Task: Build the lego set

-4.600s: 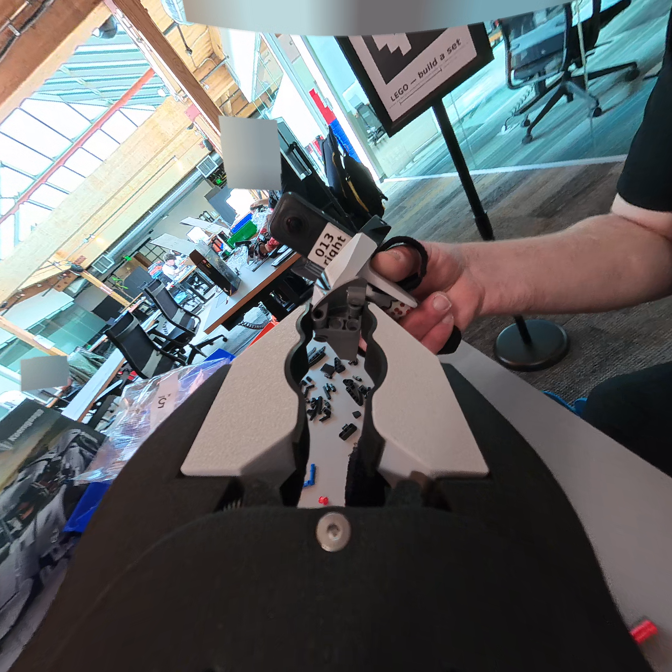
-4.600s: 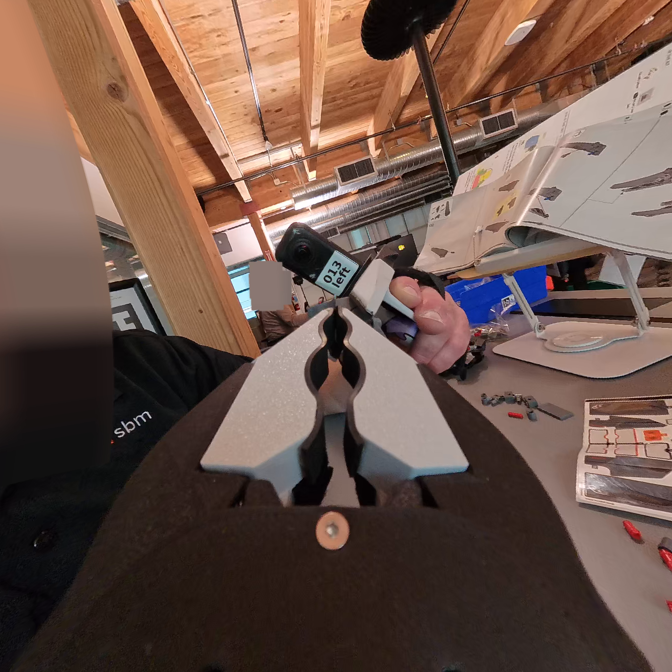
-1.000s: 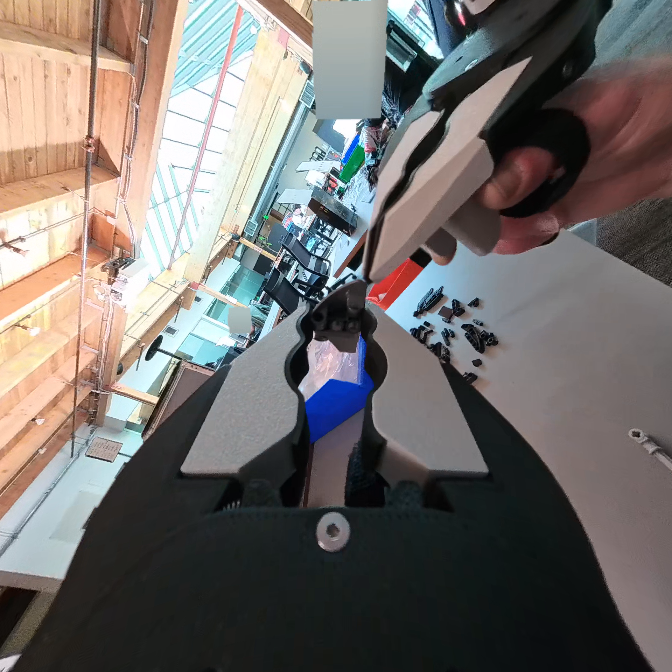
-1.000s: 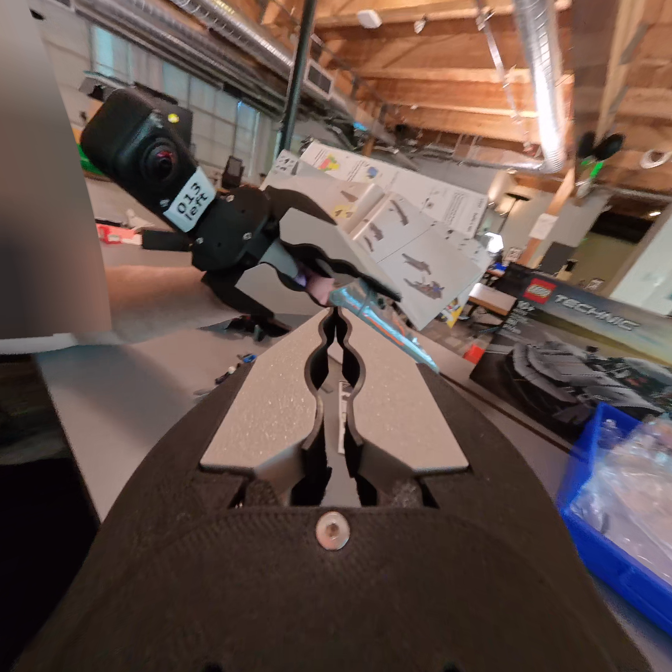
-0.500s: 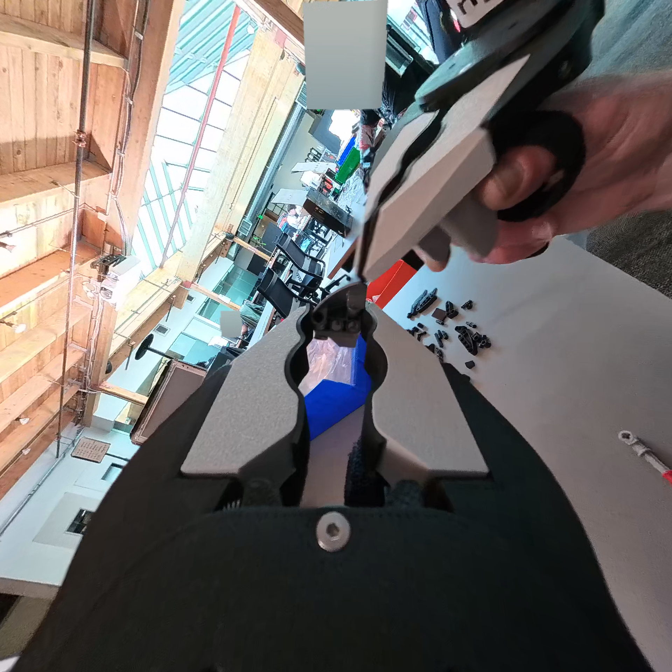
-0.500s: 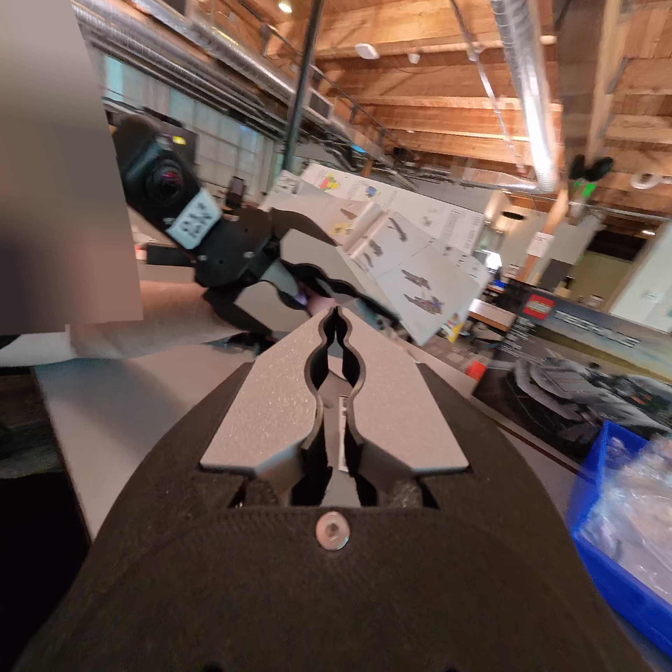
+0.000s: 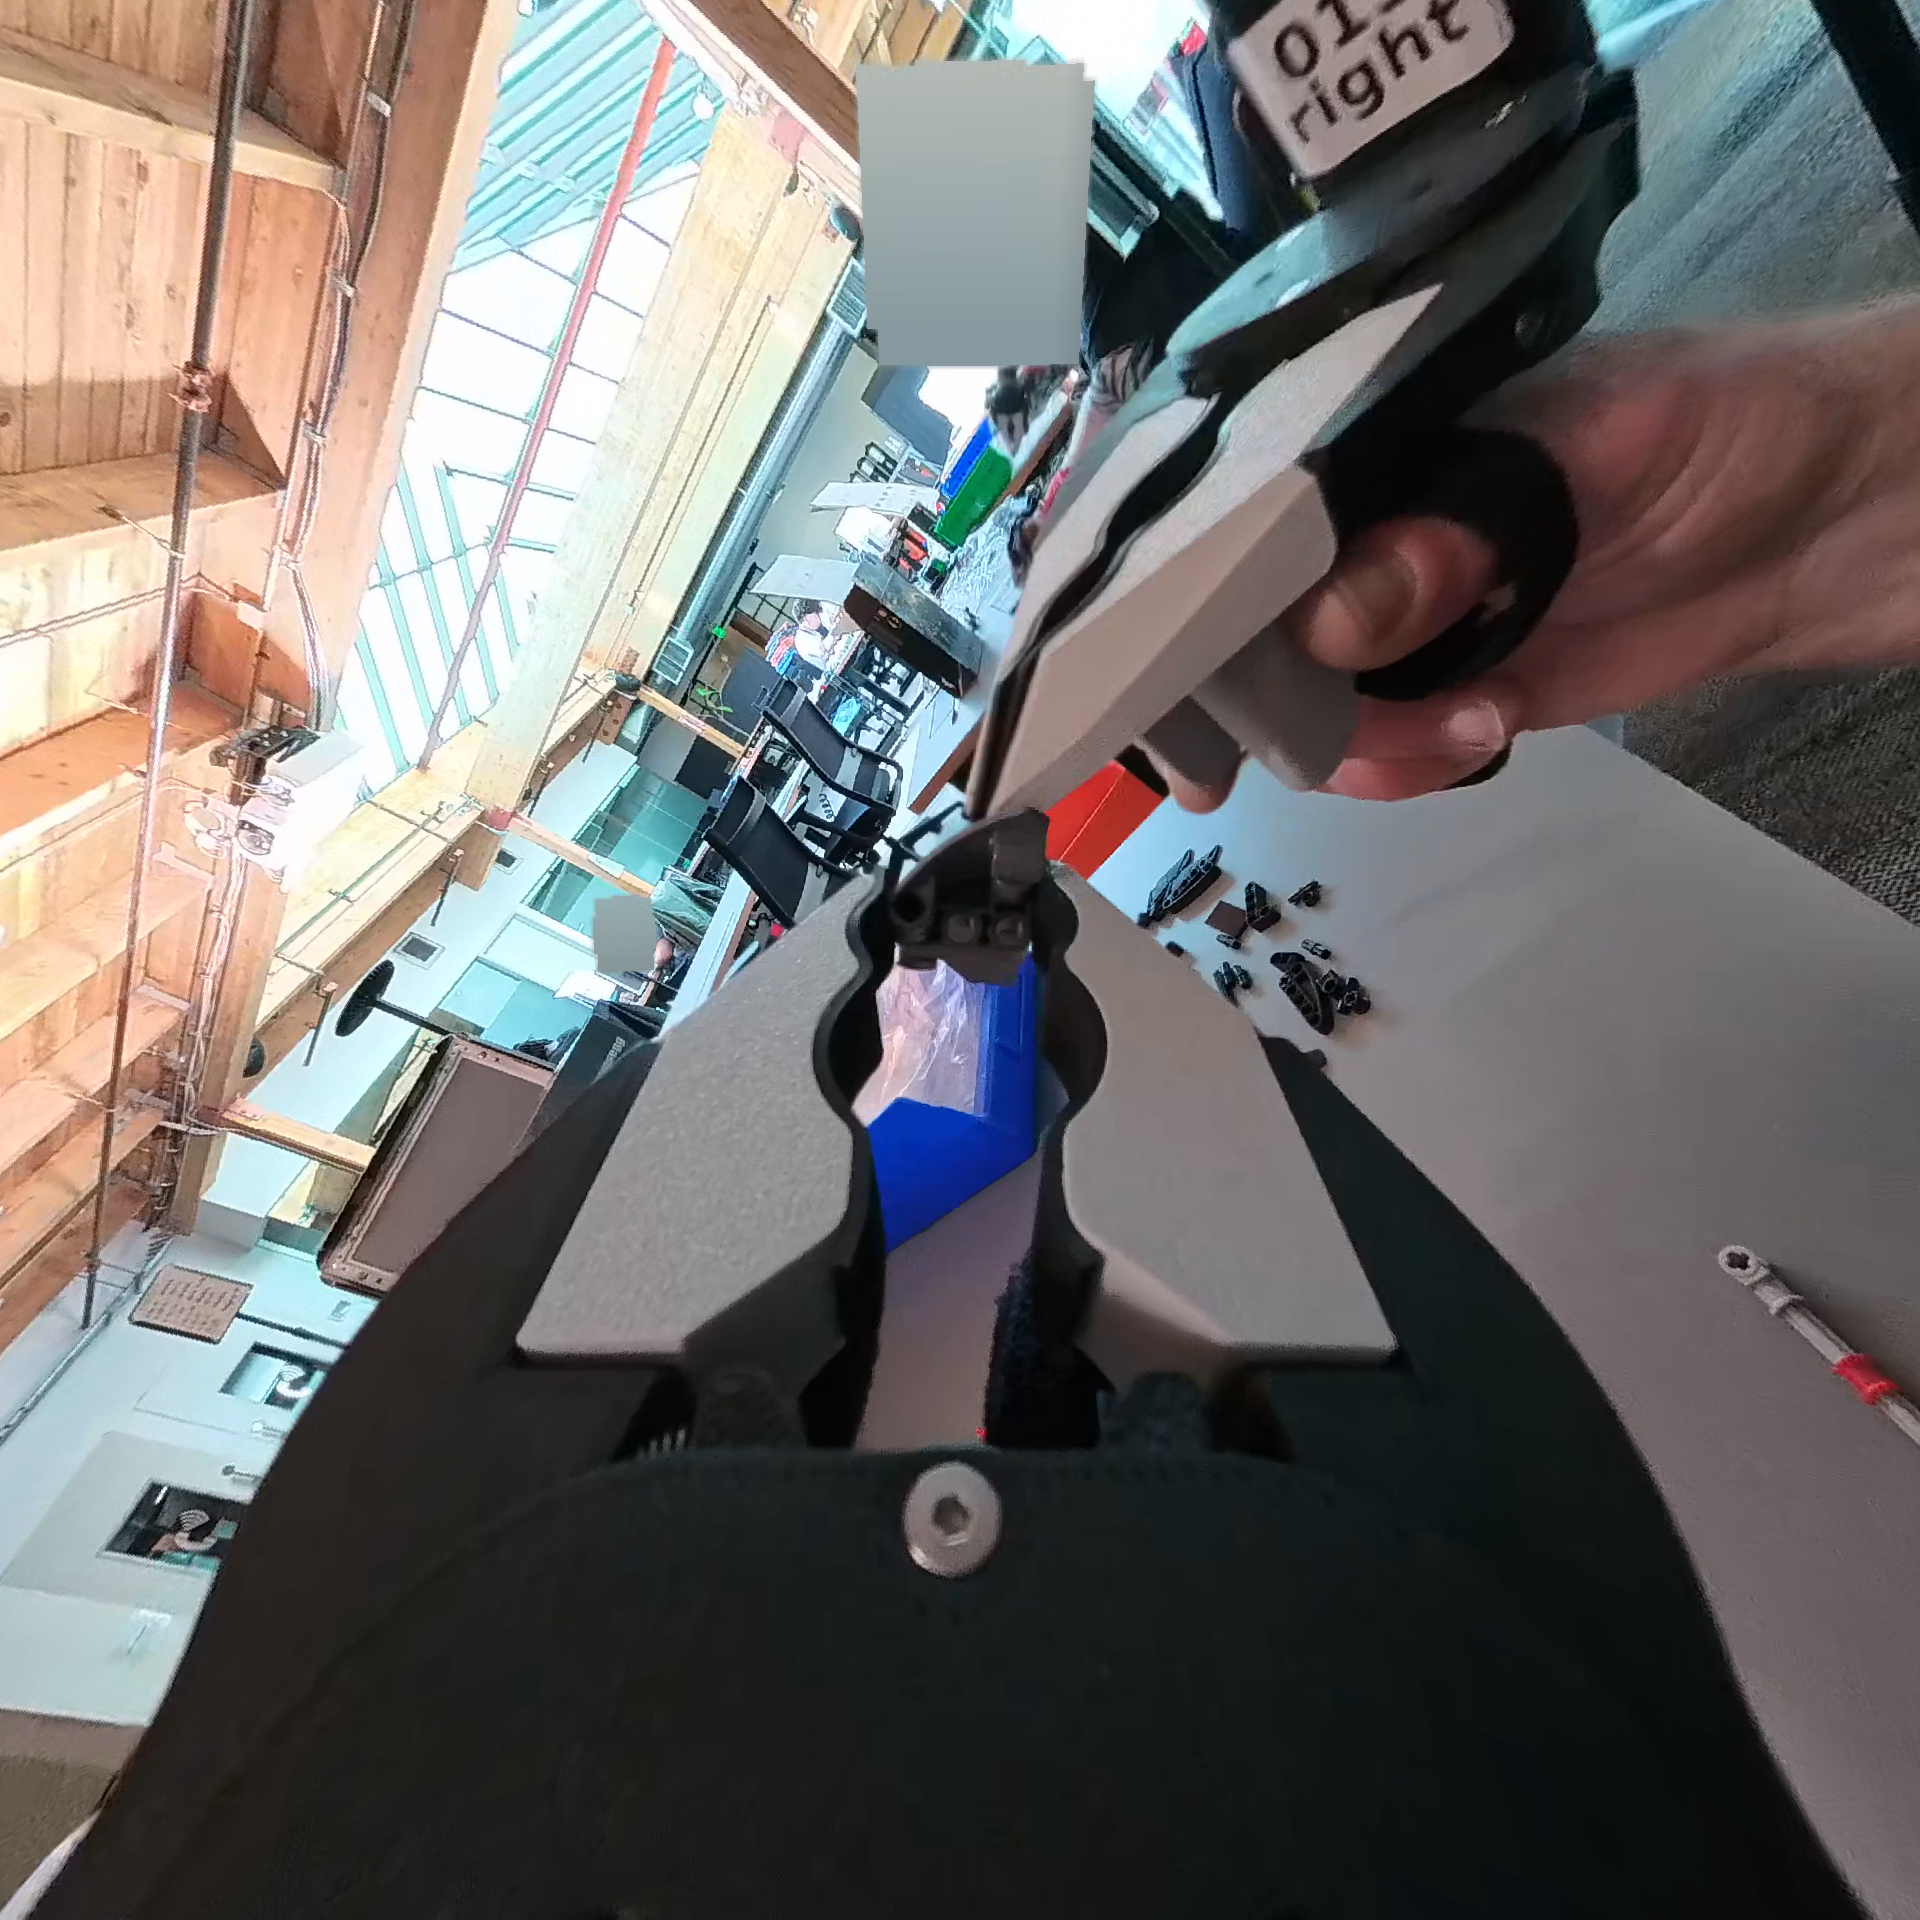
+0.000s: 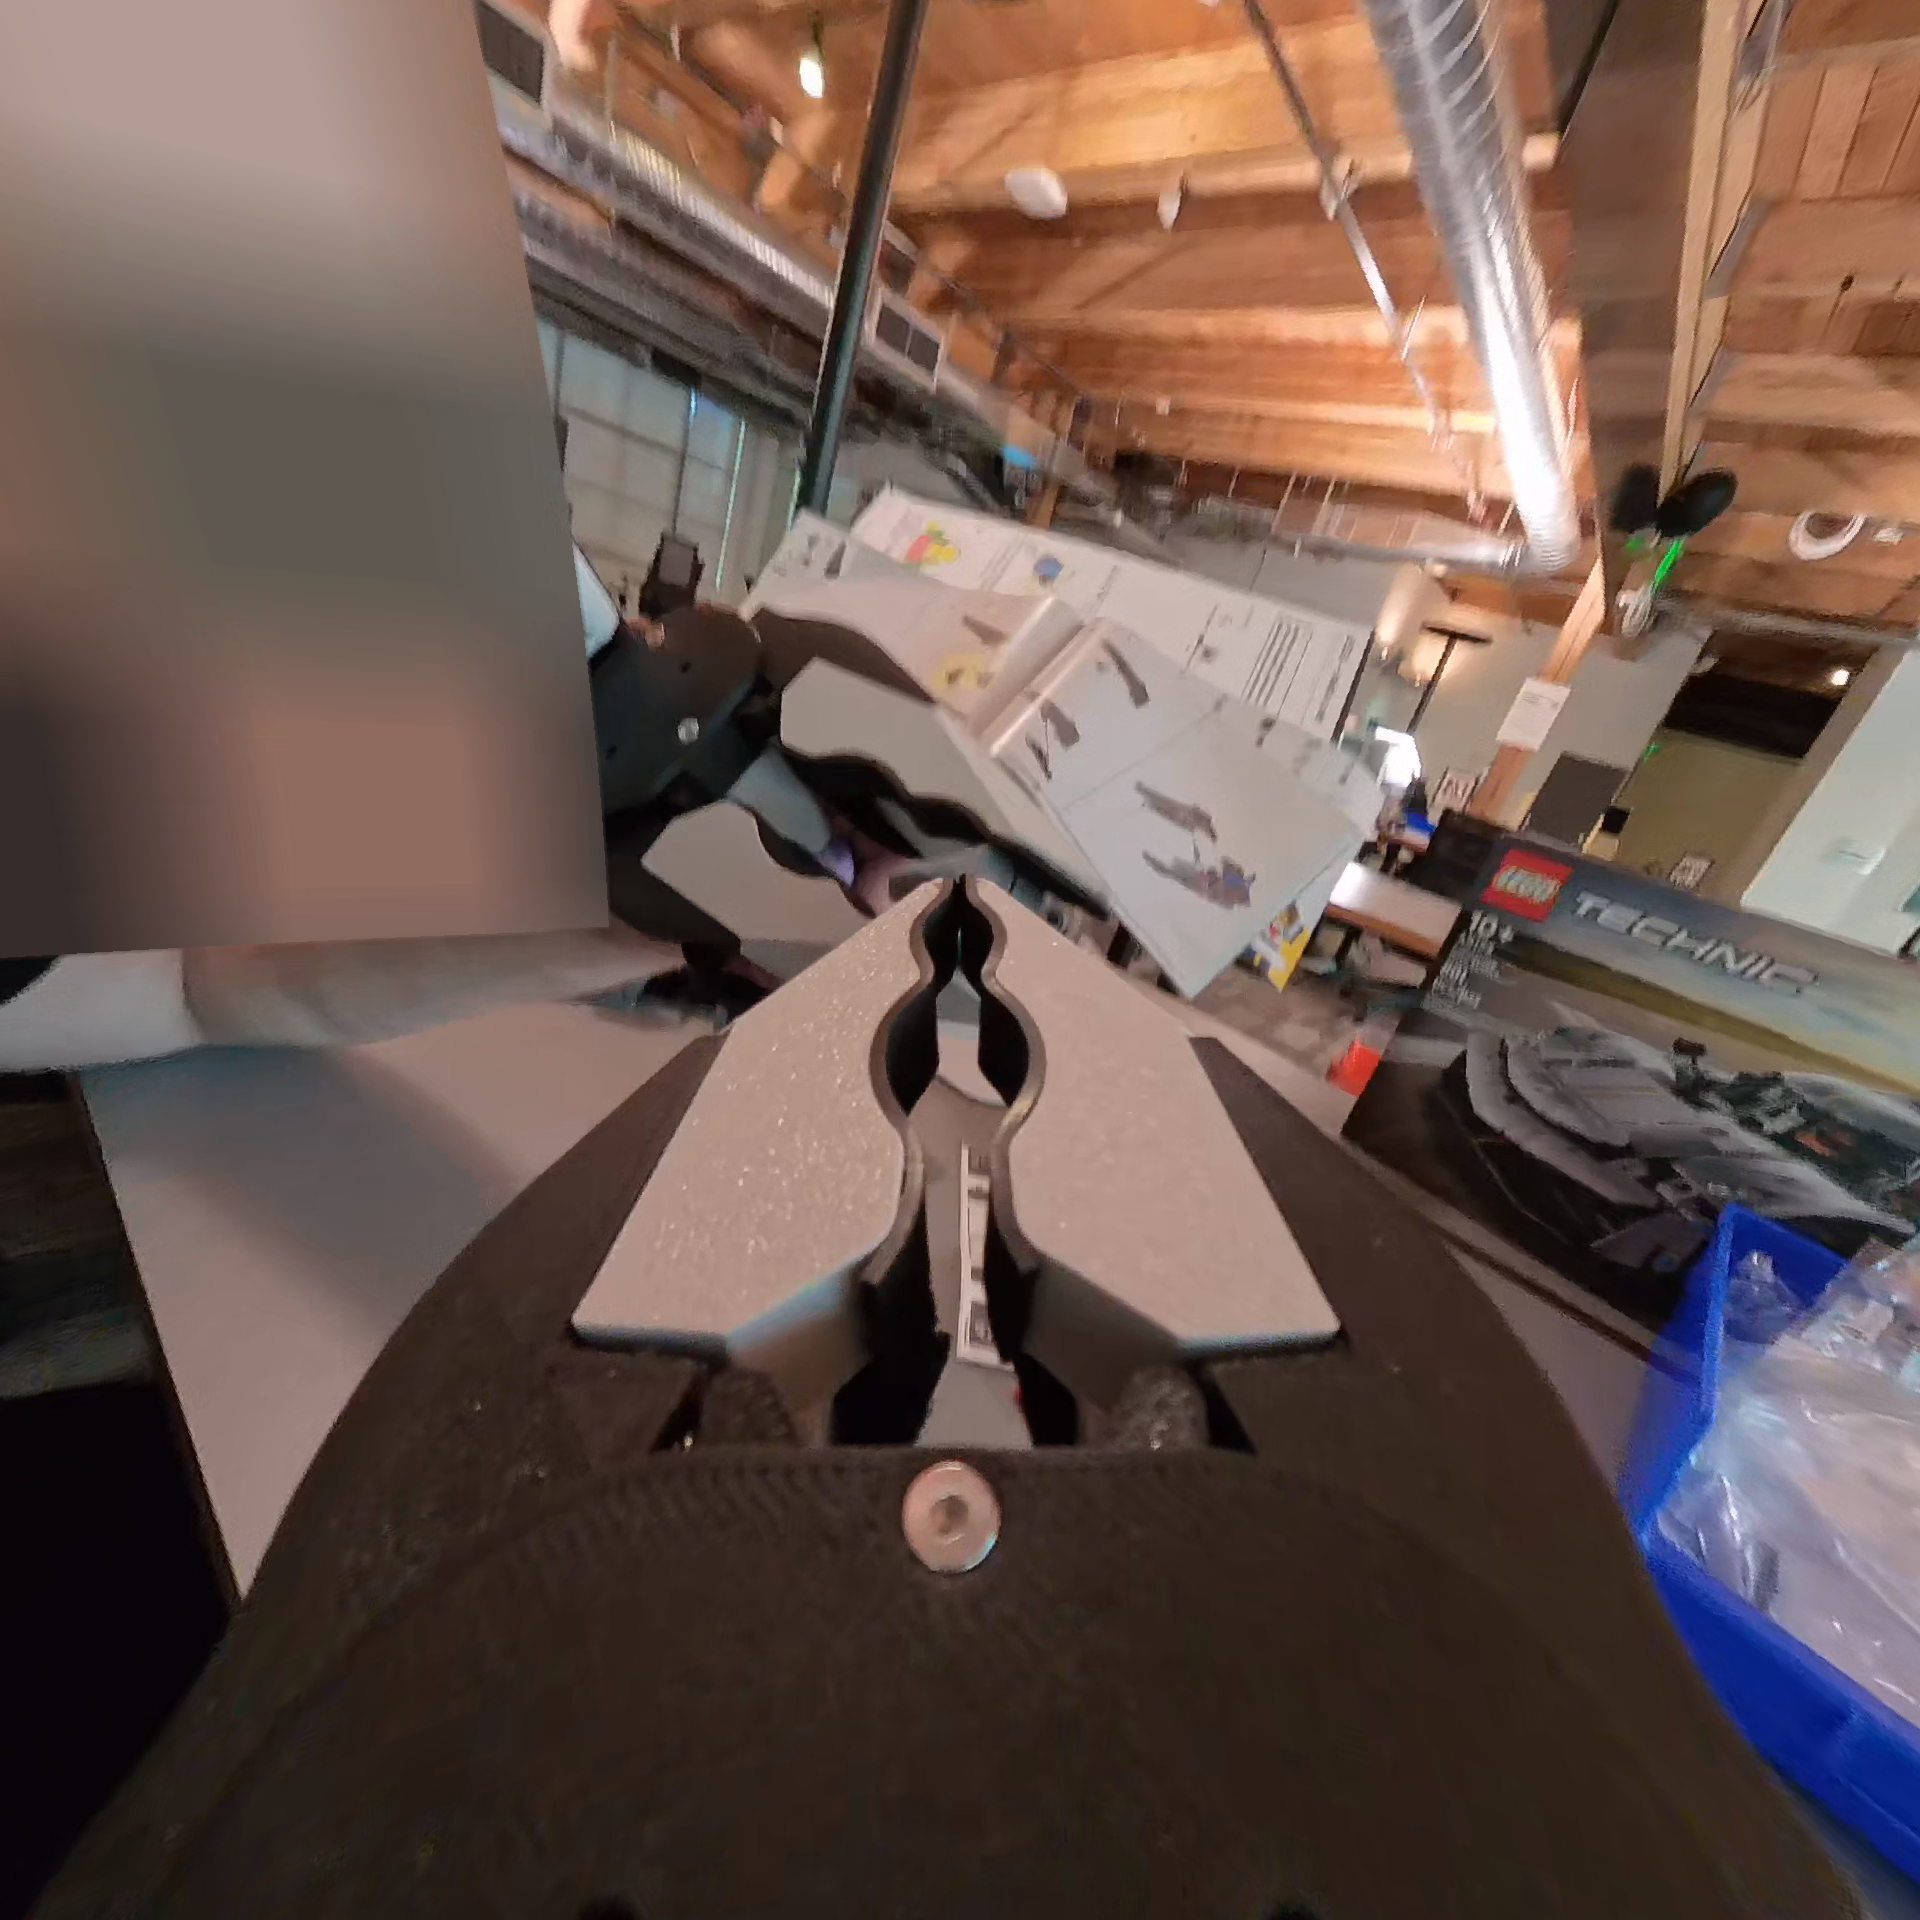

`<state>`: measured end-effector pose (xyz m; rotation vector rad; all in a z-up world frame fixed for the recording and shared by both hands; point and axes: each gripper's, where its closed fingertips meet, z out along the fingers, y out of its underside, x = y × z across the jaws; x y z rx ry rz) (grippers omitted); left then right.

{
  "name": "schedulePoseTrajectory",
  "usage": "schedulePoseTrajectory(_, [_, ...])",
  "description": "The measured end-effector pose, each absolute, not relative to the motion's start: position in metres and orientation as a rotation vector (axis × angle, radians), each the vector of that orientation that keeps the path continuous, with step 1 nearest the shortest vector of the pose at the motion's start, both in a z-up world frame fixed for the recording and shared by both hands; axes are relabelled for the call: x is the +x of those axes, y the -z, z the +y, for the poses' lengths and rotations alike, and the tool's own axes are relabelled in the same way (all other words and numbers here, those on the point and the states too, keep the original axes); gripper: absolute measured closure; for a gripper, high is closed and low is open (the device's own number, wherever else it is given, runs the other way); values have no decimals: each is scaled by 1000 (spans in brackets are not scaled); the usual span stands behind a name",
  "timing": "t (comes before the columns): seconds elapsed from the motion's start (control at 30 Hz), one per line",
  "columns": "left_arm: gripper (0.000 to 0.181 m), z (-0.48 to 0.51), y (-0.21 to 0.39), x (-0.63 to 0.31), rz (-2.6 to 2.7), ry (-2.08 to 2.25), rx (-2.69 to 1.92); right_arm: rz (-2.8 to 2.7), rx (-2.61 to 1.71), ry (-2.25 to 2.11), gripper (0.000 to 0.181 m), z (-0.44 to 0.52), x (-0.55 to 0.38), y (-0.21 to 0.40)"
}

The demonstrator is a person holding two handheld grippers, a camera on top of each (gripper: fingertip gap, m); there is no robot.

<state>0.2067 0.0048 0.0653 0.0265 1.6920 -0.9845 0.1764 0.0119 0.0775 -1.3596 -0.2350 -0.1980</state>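
In the left wrist view, the left gripper is rolled far sideways, so the wooden ceiling runs down the nine o'clock side and the pale grey table slants across three o'clock. Its grey fingers are clamped on a small dark grey Lego assembly of studded and pinned pieces at the tips, near the picture's centre. From one o'clock the right gripper comes down at a slant, held by a hand with a finger through a black loop; its jaws are pressed together and the tips touch the top of the assembly. Whether they pinch anything there cannot be told. A white label with writing sits on that gripper's camera mount. A scatter of small black Lego parts lies on the table at two o'clock, and a blue plastic bin shows between the fingers. Compared with half a second ago, the right gripper looms larger and its label has come fully into the picture. In the right wrist view, the closed tips point at the left gripper, which crosses at eleven o'clock. A printed instruction booklet stands at one o'clock, and a dark branded Lego box lies at three. This view is more blurred than half a second before.
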Motion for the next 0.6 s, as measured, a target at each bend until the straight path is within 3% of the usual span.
schedulePoseTrajectory(0.6, [158, 4, -66, 205, 1704, 1075, 13, -378, -1343, 132, 181, 11, 155, -77])
